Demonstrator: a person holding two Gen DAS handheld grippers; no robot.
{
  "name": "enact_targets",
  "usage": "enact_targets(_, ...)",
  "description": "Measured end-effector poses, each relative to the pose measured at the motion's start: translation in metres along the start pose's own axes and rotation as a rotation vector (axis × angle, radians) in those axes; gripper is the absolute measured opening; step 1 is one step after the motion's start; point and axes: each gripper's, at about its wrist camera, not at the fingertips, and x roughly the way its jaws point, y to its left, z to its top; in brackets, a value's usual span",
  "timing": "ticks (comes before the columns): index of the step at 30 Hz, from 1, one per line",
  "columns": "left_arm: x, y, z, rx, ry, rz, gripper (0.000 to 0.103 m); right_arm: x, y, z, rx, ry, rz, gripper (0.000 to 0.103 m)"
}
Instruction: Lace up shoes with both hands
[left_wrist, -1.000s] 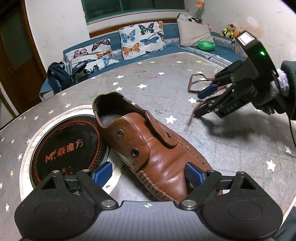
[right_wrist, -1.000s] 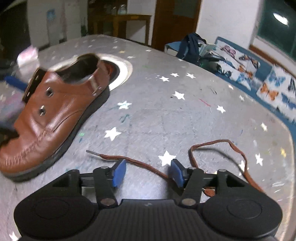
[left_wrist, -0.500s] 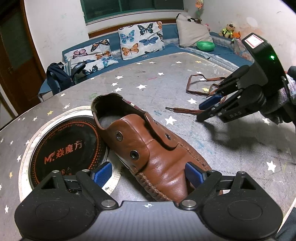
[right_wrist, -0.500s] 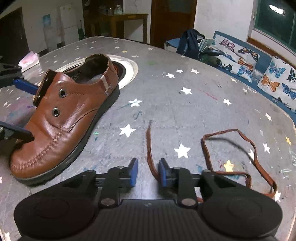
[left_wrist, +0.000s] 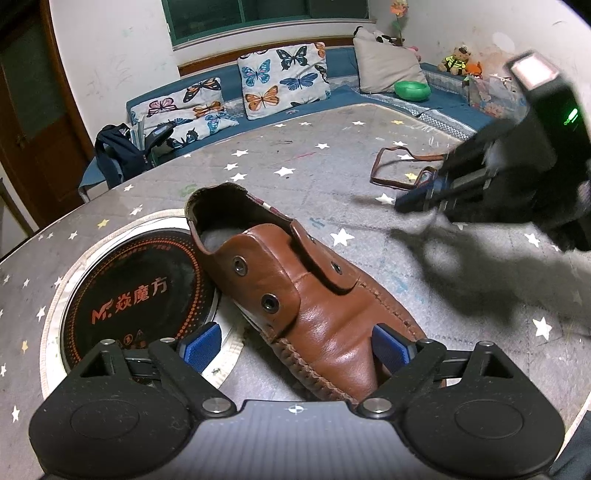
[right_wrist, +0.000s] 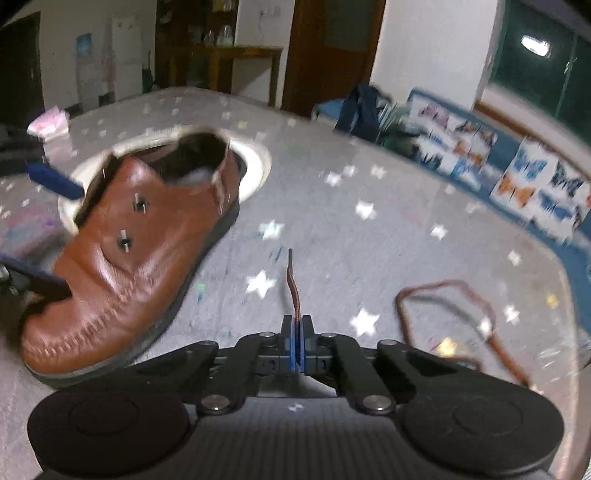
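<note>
- Pinching the lace (right_wrist: 293, 291) just behind its tip, the right gripper (right_wrist: 296, 332) is clamped; the lace looks limp and light, so a hold near the stiff end suits threading.
- Left gripper (left_wrist: 295, 343) stands wide astride the shoe (left_wrist: 295, 295) toe; leather looks firm, steadying it.
- Shoe heel overlaps the table's (left_wrist: 406, 277) round inset; 2 near eyelets unobstructed.
- Lace's slack loops toward the far edge, possibly snagging.

**Brown shoe unlaced, lace half lifted**

The brown leather shoe (left_wrist: 317, 314) lies centre frame in the left wrist view, upright on its sole, toe toward the lower edge, eyelets empty. The brown shoelace (right_wrist: 293, 291) sticks up from the lower centre of the right wrist view, its loose loop lying at right.
</note>
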Motion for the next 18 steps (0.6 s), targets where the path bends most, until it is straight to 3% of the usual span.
enact_targets(13,-0.004,-0.001,0.002,0.018,-0.016,-0.008,0.091,-0.146,-0.016,0.090,-0.176,-0.427,-0.313,0.002)
enact_targets(18,-0.006,-0.002,0.004,0.025,-0.023,-0.013,0.090,-0.176,-0.020,0.111,-0.199,-0.527,-0.352,0.002)
